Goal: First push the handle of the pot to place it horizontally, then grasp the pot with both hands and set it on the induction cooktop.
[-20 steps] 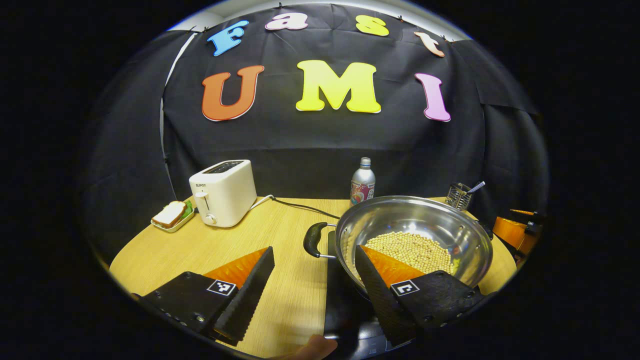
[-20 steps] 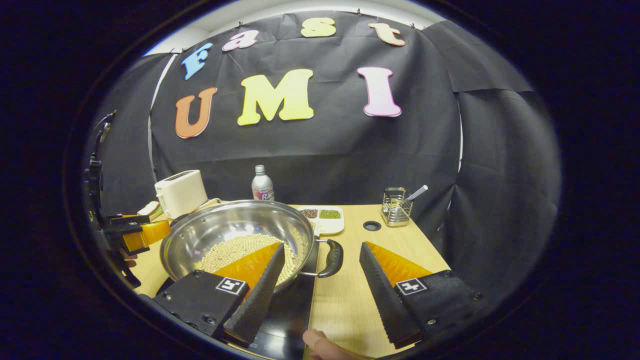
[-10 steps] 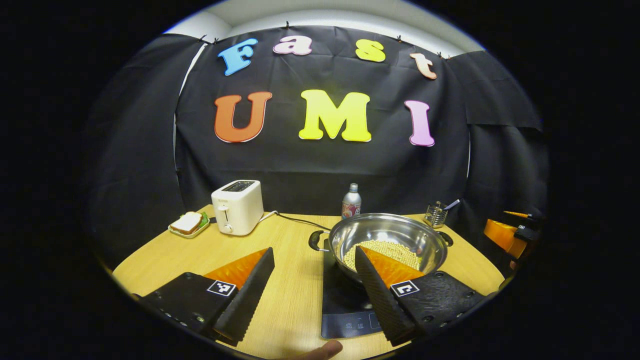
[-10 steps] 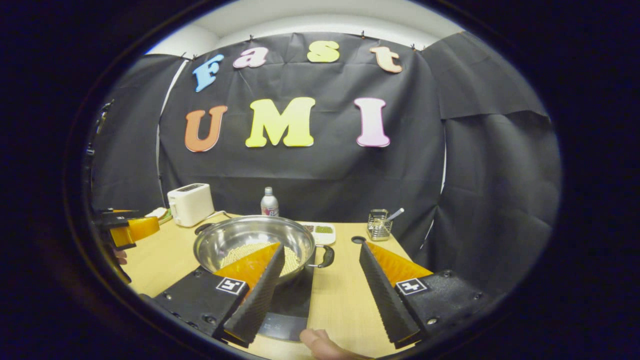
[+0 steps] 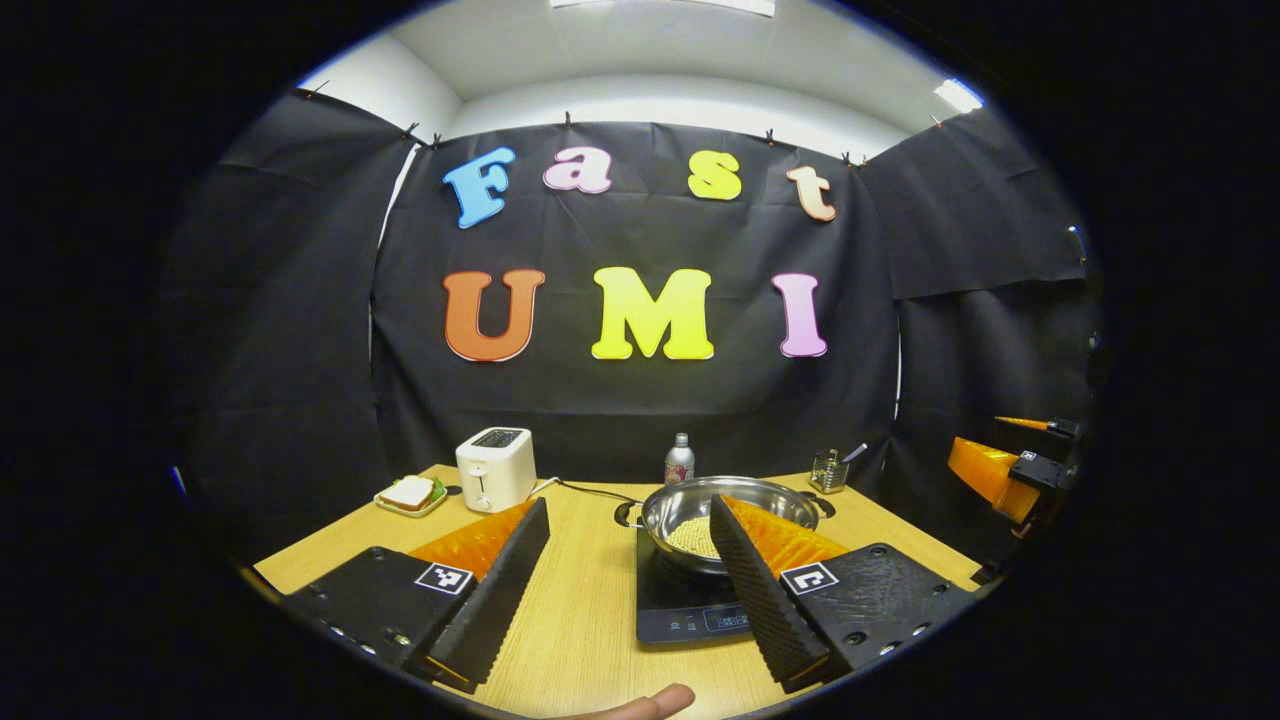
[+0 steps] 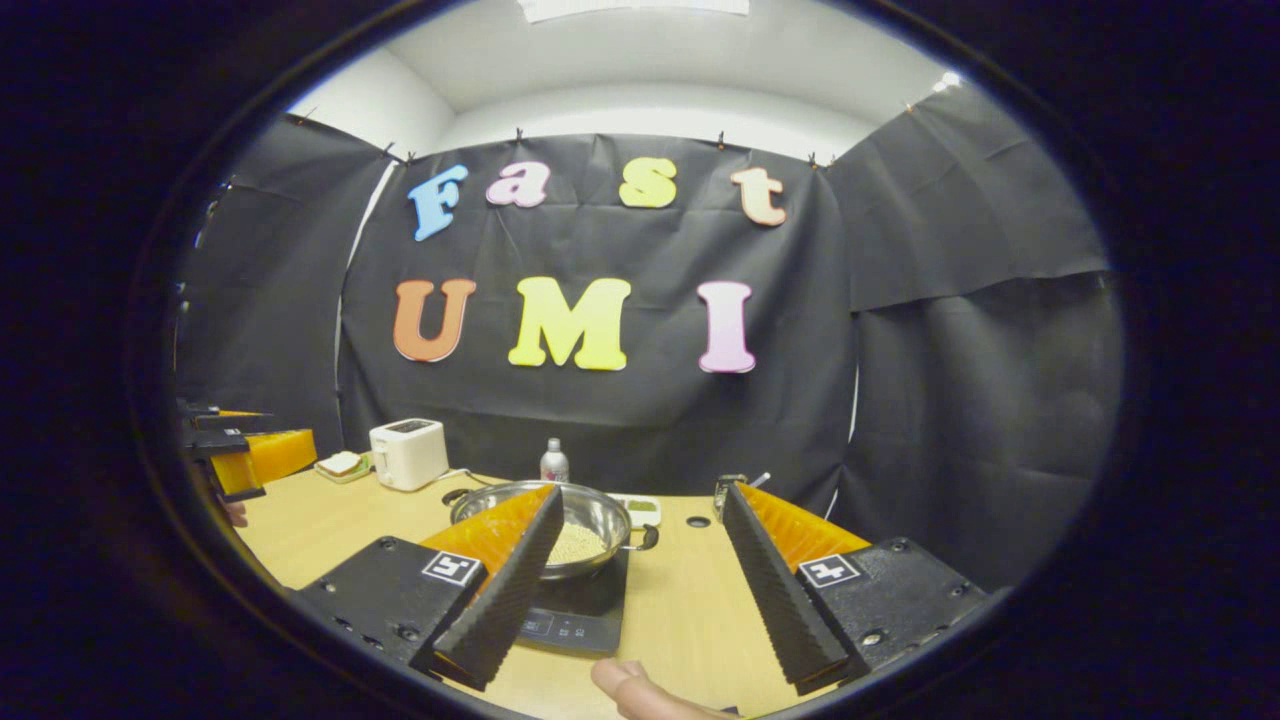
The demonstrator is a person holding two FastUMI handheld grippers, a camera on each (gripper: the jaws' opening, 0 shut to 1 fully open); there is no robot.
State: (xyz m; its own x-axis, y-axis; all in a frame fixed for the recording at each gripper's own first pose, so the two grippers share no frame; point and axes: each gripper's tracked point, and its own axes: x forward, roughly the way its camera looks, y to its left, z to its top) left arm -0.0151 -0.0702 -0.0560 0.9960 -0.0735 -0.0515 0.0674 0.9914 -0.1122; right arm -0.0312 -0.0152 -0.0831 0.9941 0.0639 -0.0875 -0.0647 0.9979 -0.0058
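A: What is nearest, low in the frame?
B: In each view a hand-held gripper: the left hand-held gripper and the right hand-held gripper, both spread wide, holding nothing, above the desk.
A: And the pot?
B: Mid-frame, the pot with pale beans sits on the induction cooktop; its handles point sideways.
A: Farther back?
B: A toaster to the left and a bottle before the black wall.

Each gripper, left gripper and right gripper, has two wedge-shaped fingers with orange sides and black ridged inner faces. Their black bases carry screws and a small square black-and-white marker. A bare fingertip shows at the bottom edge.
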